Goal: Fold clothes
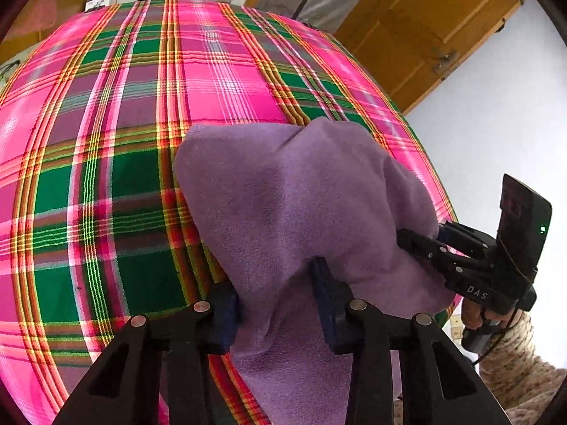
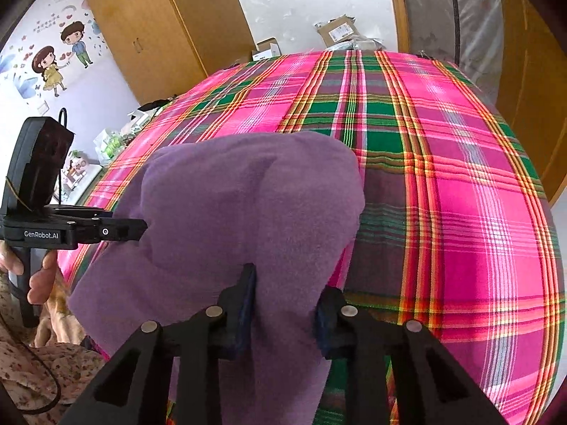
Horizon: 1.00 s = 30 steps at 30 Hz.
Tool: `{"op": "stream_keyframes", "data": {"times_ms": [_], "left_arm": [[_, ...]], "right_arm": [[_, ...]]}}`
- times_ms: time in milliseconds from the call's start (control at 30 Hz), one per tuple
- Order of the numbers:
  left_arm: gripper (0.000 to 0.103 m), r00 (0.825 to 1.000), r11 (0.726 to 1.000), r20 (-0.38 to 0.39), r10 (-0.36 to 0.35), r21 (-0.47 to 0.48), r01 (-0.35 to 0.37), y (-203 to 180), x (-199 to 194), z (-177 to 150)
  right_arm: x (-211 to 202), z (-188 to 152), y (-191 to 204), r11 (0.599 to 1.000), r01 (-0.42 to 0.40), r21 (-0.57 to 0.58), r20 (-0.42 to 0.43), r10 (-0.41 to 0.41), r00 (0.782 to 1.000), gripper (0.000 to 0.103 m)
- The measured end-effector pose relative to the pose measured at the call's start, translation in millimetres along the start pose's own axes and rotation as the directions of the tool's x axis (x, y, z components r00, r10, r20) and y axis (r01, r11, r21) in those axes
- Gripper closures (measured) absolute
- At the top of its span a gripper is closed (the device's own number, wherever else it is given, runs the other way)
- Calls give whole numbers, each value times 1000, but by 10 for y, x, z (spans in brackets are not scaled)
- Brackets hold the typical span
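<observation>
Spread over a bed, the pink-and-green plaid sheet [image 1: 106, 184] is carrying the soft, light purple fleece cloth [image 1: 283, 194]; left gripper [image 1: 280, 304] and right gripper [image 2: 285, 304] fingers are pinching bunched near-edge folds, the best hold.

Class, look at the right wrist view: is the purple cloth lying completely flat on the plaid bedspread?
No; the purple cloth bulges up in a rounded hump above the plaid bedspread.

Purple cloth [image 1: 301, 194] matt fleece; plaid sheet [image 1: 106, 177] smooth woven; wardrobe [image 2: 159, 28] glossy wood.
</observation>
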<state>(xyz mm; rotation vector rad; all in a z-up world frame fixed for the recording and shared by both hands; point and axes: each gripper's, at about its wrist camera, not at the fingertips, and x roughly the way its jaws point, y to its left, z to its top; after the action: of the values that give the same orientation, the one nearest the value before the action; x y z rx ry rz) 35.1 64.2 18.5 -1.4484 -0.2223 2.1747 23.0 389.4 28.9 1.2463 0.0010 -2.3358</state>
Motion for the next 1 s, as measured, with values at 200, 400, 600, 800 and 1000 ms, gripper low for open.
{"op": "stream_keyframes", "data": {"times_ms": [200,400,600,800,1000], "left_arm": [[71,999,1000,26,24,-1,-24,-55,-33,-14],[81,998,999,49,45,3,-45,-63,-100,-22],[83,997,999,65,33,2,-33,-30,-179,-46],[83,994,999,101,48,-8,-48,66,-314,-8],[83,989,997,129,75,-35,-71,245,-436,111]], "right_arm": [[-55,-36,227,990,126,-58,43,-123,991,80],[-173,-33,336,985,166,-51,79,-162,984,81],[-243,43,438,984,175,-39,103,-171,980,82],[-249,142,579,987,154,-47,124,-147,981,82],[-136,322,735,990,125,-60,135,-117,984,82]]}}
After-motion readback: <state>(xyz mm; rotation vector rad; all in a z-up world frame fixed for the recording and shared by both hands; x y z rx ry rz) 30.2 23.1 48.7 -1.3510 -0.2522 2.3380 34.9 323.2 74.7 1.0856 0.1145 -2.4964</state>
